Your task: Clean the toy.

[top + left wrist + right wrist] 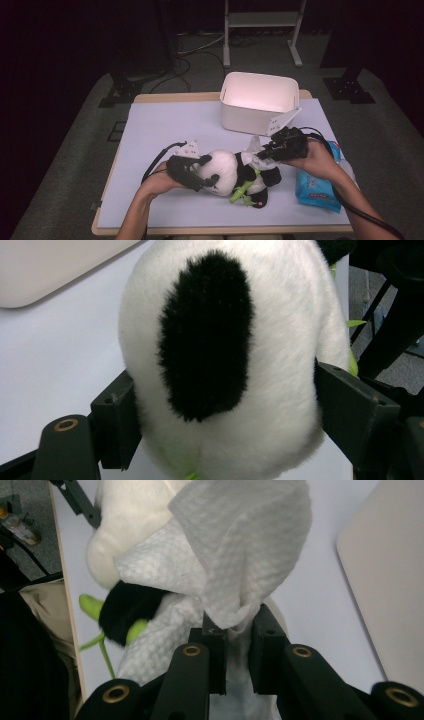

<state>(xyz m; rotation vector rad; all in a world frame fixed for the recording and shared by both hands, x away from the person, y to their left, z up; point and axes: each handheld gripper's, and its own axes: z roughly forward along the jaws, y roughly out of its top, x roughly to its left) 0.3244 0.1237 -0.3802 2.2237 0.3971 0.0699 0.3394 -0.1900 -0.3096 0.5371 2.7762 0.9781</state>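
The left gripper (202, 172) is clamping the white head of the one panda plush (235, 172), its jaws pressing either side of the head in the left gripper view, so the toy is being steadied lying on the worktop (165, 125) close to the near edge; the right gripper (267, 152) is pinching a single white wipe (235, 565) between nearly closed jaws and holding it against the panda's body (a fold of the sheet is standing up over the jaws in the right gripper view). By my reading the wiping is underway, not finished; the head and the far side of the toy are probably left to do. One white bin (257, 102) is sitting at the far edge, and one blue wipe pack (315, 187) is lying near the right edge.
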